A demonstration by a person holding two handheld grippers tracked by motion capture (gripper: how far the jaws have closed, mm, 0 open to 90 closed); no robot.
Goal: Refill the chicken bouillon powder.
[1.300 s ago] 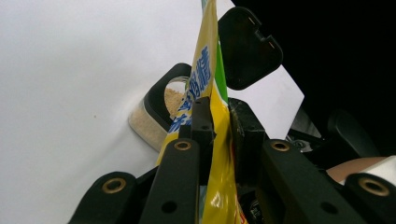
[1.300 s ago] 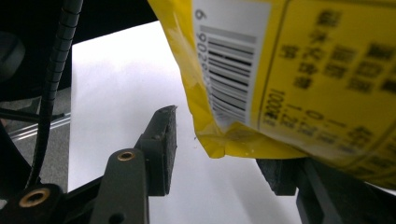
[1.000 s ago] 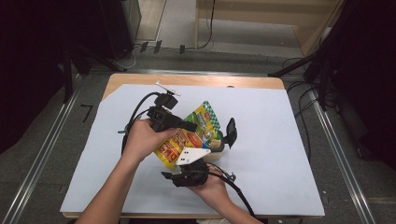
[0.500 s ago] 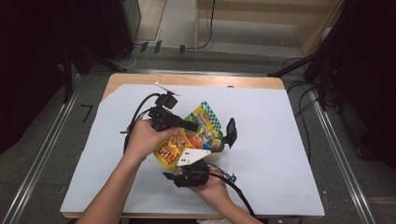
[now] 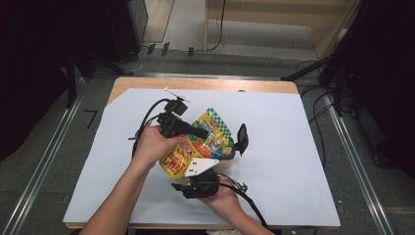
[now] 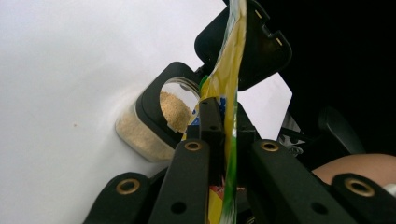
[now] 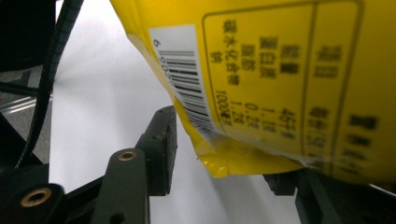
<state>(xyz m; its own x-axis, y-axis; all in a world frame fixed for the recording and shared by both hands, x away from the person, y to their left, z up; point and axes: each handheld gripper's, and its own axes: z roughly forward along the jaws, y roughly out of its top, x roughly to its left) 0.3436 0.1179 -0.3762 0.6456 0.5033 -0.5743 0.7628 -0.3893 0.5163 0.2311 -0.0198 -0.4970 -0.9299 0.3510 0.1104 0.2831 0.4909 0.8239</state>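
A yellow and green snack pouch (image 5: pixel 178 156) is held up over the middle of the table. My left gripper (image 5: pixel 203 133) comes in from the left and is shut on the pouch's upper edge; its jaws have just been closing on it. In the left gripper view the pouch (image 6: pixel 231 70) runs edge-on between the pads of the left gripper (image 6: pixel 224 116). Below it, my right gripper (image 5: pixel 198 176) points up from the near edge. In the right gripper view the right gripper (image 7: pixel 224 186) has its jaws apart, and the pouch's (image 7: pixel 280 70) barcoded corner hangs just above them, untouched.
A clear jar (image 6: pixel 140 135) of beige granules rests on the white table sheet (image 5: pixel 293 147) just right of the pouch, its black flip lid (image 5: pixel 241 138) open. Cables trail from both grippers. The wooden table edge (image 5: pixel 205 84) runs along the far side.
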